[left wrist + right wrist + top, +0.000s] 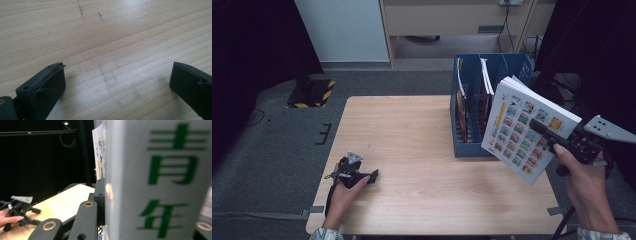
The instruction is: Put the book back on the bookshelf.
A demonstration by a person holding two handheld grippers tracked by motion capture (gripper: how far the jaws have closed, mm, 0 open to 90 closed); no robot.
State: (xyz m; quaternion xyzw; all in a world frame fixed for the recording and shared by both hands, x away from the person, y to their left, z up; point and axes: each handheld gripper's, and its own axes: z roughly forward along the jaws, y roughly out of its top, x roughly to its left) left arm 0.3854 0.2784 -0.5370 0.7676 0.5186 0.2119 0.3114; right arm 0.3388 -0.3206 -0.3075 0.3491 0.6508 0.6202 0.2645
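The bench [412, 165] is pale wood with fine straight grain, matt with a soft sheen, scuffed by faint dark marks. The left claw [117, 85] has matt black plastic jaws, slightly grainy. The book [524, 127] in the right claw [542, 131] has a glossy paper cover, colour-printed, with a smooth white spine bearing green characters. The blue file rack [462, 145] looks like hard, perforated plastic. Grey carpet [277, 160] lies rough and dull on the floor.
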